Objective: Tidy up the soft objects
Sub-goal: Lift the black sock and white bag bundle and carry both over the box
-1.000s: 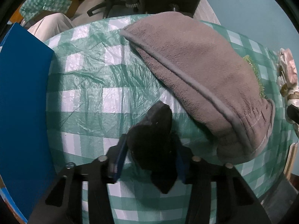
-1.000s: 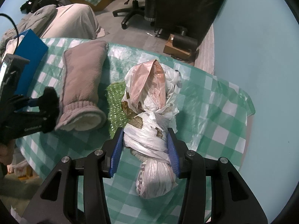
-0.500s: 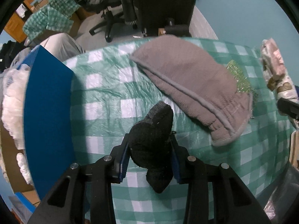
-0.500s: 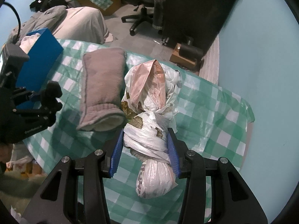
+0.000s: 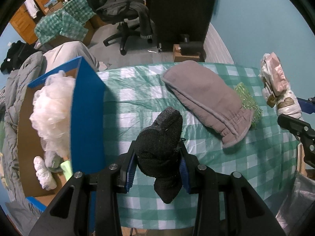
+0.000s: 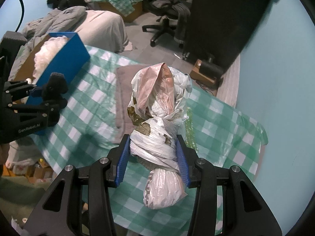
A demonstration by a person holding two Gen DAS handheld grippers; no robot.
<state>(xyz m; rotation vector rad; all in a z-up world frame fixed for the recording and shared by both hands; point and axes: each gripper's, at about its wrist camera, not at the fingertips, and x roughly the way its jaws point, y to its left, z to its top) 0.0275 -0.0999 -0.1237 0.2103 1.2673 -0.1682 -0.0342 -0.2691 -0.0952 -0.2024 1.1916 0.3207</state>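
My left gripper (image 5: 157,164) is shut on a black knitted sock (image 5: 160,137) and holds it above the checked table, next to the blue box (image 5: 86,116). It also shows in the right wrist view (image 6: 50,95). My right gripper (image 6: 153,159) is shut on a knotted bundle of plastic bags (image 6: 157,118), lifted above the table; the bundle also shows in the left wrist view (image 5: 279,90). A grey fleece cloth (image 5: 208,100) lies on the table with a green bubble-wrap piece (image 5: 248,102) half under it.
The blue box holds white fluffy stuffing (image 5: 53,108) and small white rolls (image 5: 43,173). The green checked tablecloth (image 5: 141,96) covers the table. Beyond its far edge are an office chair (image 5: 126,17), a dark cabinet (image 5: 181,9) and piled clothes (image 6: 78,17).
Both grippers have risen and drawn back from the table with their loads. The left one has shifted toward the blue box, whose inside has come into view.
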